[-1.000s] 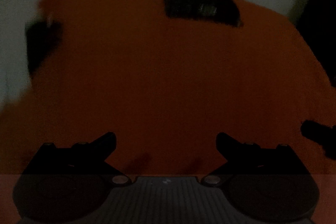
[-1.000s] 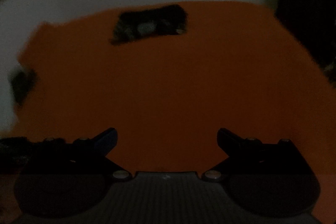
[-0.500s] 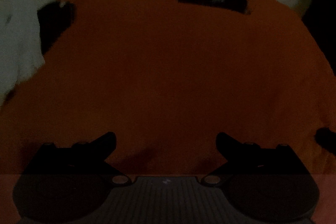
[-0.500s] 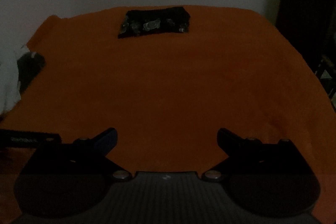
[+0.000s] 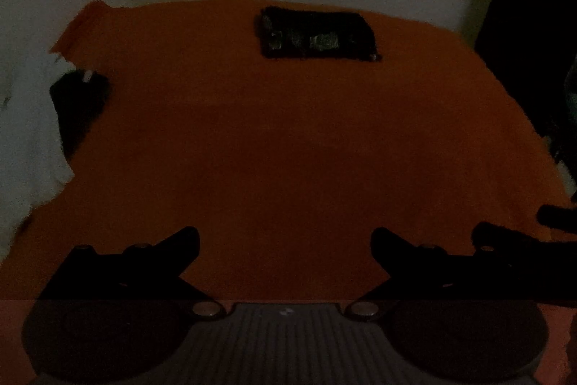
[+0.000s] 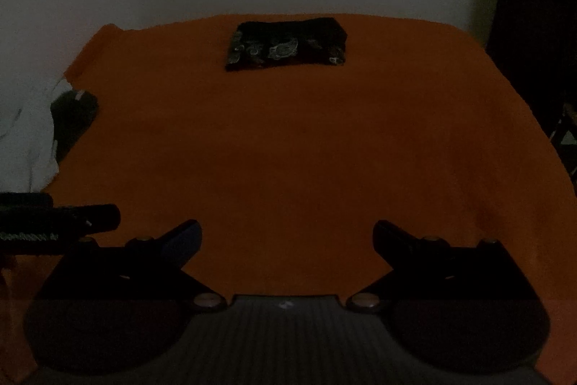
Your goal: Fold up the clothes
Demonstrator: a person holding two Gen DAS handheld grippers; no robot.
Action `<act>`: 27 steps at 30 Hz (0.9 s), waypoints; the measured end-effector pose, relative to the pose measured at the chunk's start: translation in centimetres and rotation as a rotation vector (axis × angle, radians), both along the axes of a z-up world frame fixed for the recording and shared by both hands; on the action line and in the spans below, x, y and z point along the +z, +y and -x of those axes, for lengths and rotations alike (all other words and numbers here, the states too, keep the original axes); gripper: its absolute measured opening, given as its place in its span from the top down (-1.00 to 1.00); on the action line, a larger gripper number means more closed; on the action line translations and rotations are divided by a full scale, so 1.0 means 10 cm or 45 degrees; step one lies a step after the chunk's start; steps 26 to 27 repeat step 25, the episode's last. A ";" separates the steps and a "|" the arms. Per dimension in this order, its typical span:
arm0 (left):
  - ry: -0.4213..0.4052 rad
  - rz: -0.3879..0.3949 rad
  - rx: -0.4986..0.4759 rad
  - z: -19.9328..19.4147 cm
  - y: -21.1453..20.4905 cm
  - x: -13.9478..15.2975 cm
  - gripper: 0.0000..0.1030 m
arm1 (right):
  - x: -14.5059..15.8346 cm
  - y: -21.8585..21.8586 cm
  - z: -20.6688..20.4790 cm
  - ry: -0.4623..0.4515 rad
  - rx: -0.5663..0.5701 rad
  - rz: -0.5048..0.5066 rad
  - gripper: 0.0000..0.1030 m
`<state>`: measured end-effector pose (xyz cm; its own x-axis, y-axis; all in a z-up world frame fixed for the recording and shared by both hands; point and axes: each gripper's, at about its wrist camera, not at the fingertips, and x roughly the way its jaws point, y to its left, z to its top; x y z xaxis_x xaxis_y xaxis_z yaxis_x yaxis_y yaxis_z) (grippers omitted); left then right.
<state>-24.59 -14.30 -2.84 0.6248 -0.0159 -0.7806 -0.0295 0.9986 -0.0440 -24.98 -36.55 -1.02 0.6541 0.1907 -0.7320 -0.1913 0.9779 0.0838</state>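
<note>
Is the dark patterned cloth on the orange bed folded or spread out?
Folded: the cloth lies as a compact rectangle with straight edges near the far end.

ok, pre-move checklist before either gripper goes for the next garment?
1. Left gripper open and holding nothing: ok.
2. Right gripper open and holding nothing: ok.
3. Folded dark patterned garment lies flat at the far edge of the orange cover, out of the working area: ok.
4. Next item located: dark garment at the left edge against the white cloth pile: ok.
5. Whether that dark garment is tangled with the white cloth: cannot tell, too dim.
6. Grippers apart from each other: ok, though the right one's finger shows at the left view's right edge.
</note>
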 end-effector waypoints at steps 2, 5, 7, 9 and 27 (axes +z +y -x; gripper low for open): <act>0.007 -0.023 -0.008 0.02 -0.03 0.03 -0.99 | 0.02 0.02 -0.02 0.001 0.007 0.008 -1.00; 0.017 -0.058 -0.020 0.05 -0.08 0.07 -0.99 | 0.06 0.06 0.05 -0.001 0.011 0.011 -1.00; 0.021 -0.081 -0.027 0.07 -0.11 0.10 -0.99 | 0.06 0.07 0.06 0.015 0.006 -0.006 -1.00; 0.020 -0.100 -0.032 0.09 -0.13 0.09 -0.99 | 0.05 0.07 0.06 0.028 0.002 -0.022 -1.00; 0.024 -0.089 -0.034 0.15 -0.04 0.09 -0.99 | 0.07 0.16 0.12 0.041 0.016 -0.025 -1.00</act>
